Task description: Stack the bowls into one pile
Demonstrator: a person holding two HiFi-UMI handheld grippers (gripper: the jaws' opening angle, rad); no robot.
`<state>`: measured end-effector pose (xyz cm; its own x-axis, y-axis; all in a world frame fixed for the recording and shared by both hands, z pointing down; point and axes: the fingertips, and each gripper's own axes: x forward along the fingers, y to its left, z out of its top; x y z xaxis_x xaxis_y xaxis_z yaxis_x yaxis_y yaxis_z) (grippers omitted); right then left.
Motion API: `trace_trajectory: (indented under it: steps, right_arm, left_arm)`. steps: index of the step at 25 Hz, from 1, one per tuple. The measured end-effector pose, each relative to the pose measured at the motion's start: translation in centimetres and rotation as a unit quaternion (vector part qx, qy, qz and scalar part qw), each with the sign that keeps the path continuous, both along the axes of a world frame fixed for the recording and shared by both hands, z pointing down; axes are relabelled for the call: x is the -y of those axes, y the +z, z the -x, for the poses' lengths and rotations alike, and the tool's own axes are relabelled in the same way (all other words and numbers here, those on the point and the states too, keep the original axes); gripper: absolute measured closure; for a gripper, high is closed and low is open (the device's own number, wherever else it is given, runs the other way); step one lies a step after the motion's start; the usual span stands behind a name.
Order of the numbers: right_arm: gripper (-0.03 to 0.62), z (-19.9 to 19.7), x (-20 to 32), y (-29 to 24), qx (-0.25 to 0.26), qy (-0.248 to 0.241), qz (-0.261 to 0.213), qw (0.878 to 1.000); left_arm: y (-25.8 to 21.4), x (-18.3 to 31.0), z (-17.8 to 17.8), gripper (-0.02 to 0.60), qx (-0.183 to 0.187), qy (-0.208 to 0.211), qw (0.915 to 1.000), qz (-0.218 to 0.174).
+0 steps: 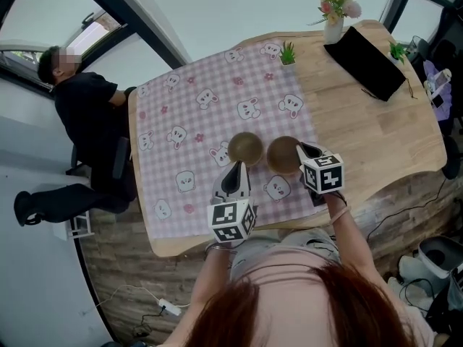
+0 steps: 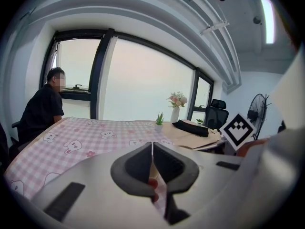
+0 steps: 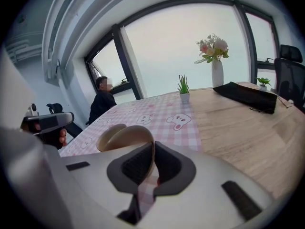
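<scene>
Two tan bowls lie side by side, close together, over the pink checked cloth (image 1: 195,121) at your edge of the wooden surface (image 1: 376,129), so they are not yet one pile. The left bowl (image 1: 246,148) has your left claw (image 2: 152,149) at its near rim. That claw is pinched to a slit with a pale sliver in it, and whether the sliver is the rim cannot be told. The right bowl (image 3: 132,136) is held by your right claw (image 3: 152,151), one pad inside the thin wall and one outside. That hold lets you carry the bowl by its rim. Your next move is probably to bring it over its neighbour and nest it. A rim pinch may let the bowl swing.
</scene>
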<state>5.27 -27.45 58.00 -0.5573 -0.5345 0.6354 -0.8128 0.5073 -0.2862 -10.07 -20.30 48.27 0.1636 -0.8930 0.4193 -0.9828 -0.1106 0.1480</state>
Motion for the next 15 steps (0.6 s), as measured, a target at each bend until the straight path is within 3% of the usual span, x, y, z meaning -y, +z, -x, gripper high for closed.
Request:
trace_trajectory:
  steps: [15]
  right_arm:
    - [0.579,1.2,-1.8,-2.5,0.009,0.038,-0.009,0.999]
  left_arm:
    - [0.0,-0.7,2.3,0.566,0.007,0.047,0.9989,-0.003]
